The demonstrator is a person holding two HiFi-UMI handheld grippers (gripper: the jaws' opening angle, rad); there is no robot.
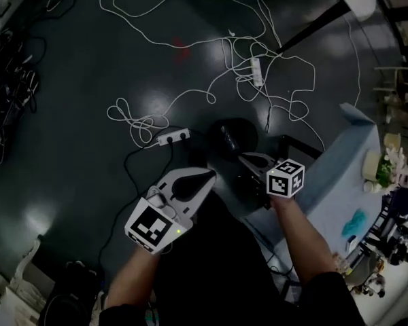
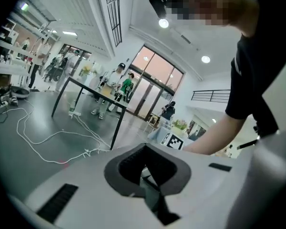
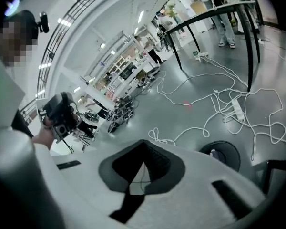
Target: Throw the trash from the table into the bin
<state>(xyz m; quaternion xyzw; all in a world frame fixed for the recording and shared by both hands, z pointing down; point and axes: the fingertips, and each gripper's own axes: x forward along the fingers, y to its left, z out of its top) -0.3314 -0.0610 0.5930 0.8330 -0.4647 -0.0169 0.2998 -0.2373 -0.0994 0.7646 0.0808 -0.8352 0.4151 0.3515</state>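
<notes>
Trash: teal scrap lies on table, right of frame; bin stands on floor, centre. Left gripper and right gripper: jaws pressed together, empty, near bin, likely between pickups.

I am holding my left gripper to the left of my right gripper, both over the floor. The bin is standing on the floor just beyond their tips. The table is standing to the right of the bin, with a small scrap lying on it. A power strip is lying just left of the bin. A second power strip is lying farther behind it, among trailing cables.
</notes>
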